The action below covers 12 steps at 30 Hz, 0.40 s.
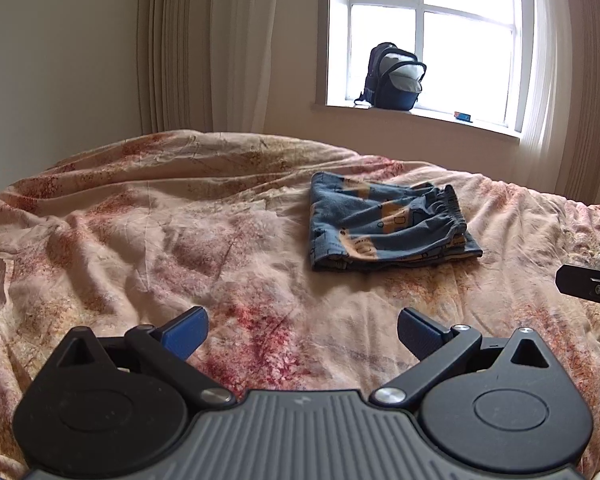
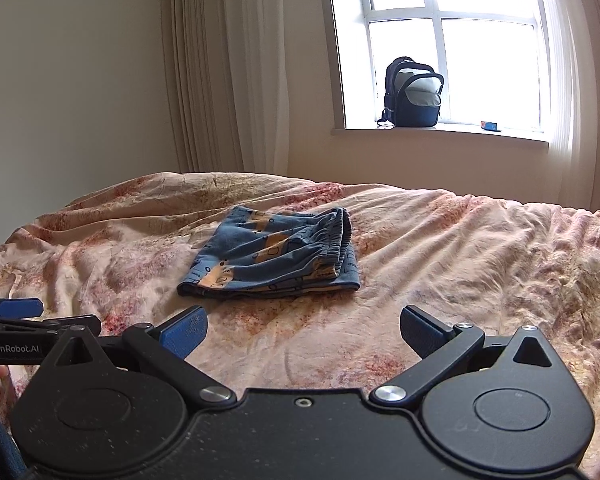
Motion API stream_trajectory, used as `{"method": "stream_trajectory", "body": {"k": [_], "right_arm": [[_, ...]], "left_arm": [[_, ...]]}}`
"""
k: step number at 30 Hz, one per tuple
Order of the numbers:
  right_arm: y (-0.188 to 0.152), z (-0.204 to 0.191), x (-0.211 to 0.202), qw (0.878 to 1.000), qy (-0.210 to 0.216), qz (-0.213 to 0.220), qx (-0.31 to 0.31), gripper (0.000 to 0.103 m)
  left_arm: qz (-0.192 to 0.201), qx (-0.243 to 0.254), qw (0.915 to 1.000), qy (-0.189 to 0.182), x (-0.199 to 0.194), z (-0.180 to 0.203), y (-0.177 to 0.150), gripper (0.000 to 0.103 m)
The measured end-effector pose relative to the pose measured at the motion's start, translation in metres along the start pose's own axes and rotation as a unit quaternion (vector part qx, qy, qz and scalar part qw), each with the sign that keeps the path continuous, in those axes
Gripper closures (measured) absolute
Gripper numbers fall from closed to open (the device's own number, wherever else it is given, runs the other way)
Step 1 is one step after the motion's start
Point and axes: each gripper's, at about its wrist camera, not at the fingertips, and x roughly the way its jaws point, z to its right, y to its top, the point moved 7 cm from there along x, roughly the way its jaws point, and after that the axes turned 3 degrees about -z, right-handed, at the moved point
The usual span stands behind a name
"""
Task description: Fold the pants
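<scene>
We locate the folded pants (image 1: 388, 224) on the bed (image 1: 140, 240), ahead of both grippers. The left gripper (image 1: 302, 334) sits left of the right gripper (image 2: 303, 334), each well short of the pants. Behind the bed, a backpack (image 2: 414, 92) stands on the windowsill (image 2: 440, 136), with curtains (image 2: 228, 80) to its left.

Both grippers (image 1: 302, 334) (image 2: 303, 332) agape (empty).

Daylit room, blown-out window (image 1: 428, 36), fisheye warp.
Light enters from upper right of the frame; panes glare white, curtains (image 2: 228, 80) bow at edges, corners vignette dark, focus mostly sharp, soft shadows.
</scene>
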Motion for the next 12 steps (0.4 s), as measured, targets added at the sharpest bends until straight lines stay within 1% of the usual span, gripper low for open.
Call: {"method": "stream_trajectory", "body": {"k": [2, 5, 10, 12], "right_arm": [[-0.0001, 0.0004, 0.0013, 1.0, 0.001, -0.002, 0.002, 0.001], [-0.0002, 0.0003, 0.0025, 1.0, 0.002, -0.004, 0.004, 0.001], [-0.0011, 0.0005, 0.0031, 1.0, 0.004, -0.007, 0.004, 0.001], [-0.0016, 0.0002, 0.0034, 1.0, 0.005, -0.009, 0.004, 0.001]], "left_arm": [[-0.004, 0.003, 0.9999, 0.012, 0.0001, 0.0, -0.0006, 0.0], [0.0, 0.015, 0.9995, 0.027, -0.0012, 0.0019, 0.0001, 0.0], [-0.001, 0.009, 0.9999, 0.009, -0.0024, 0.0028, 0.0006, 0.0], [-0.002, 0.007, 0.9999, 0.009, -0.0022, 0.002, 0.0004, 0.0]]}}
